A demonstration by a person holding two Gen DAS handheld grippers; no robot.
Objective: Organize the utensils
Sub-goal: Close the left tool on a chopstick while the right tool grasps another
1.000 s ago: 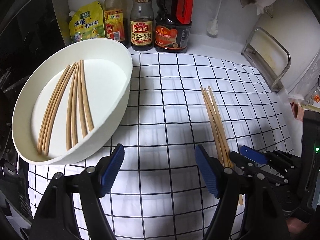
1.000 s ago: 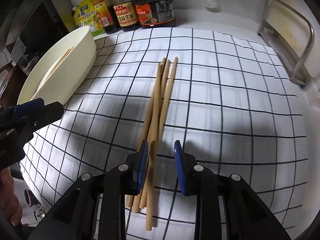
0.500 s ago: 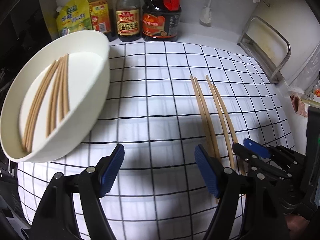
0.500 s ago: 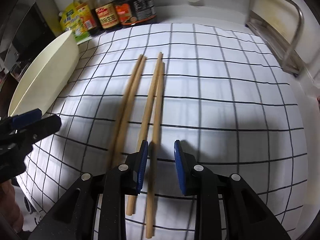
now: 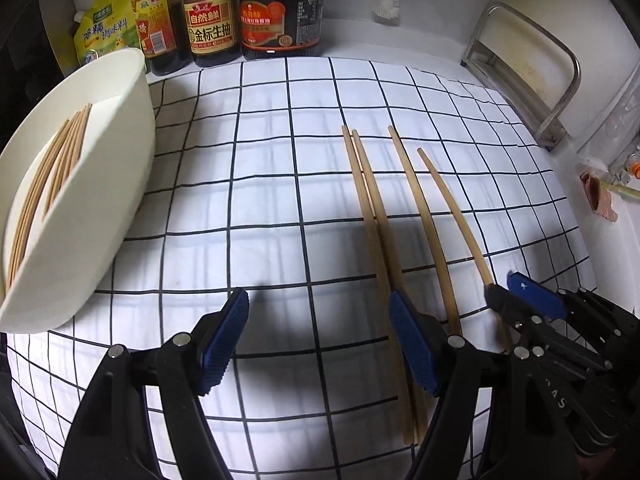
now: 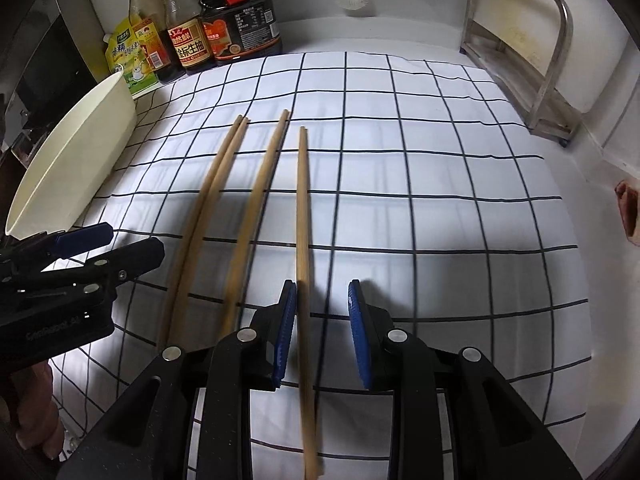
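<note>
Several wooden chopsticks lie lengthwise on the checked cloth (image 5: 280,184): a touching pair (image 5: 372,216), a single one (image 5: 420,220) and a rightmost one (image 6: 302,200). My right gripper (image 6: 320,300) is open, low over the cloth, and the rightmost chopstick runs between its jaws close against the left pad (image 6: 286,320). My left gripper (image 5: 318,308) is open with nothing between its fingers; the pair passes just under its right finger. A white oval bowl (image 5: 132,168) at the left holds several more chopsticks (image 5: 52,172).
Sauce bottles (image 5: 210,20) and a yellow pouch (image 5: 106,28) line the back wall. A metal rack (image 6: 532,64) stands at the right edge of the counter. In the right wrist view the left gripper (image 6: 134,240) sits just left of the chopsticks, near the bowl (image 6: 80,160).
The bundled chopsticks have spread apart, and the rightmost one has slid right with my right gripper. My left gripper has moved right and lower, away from the bowl.
</note>
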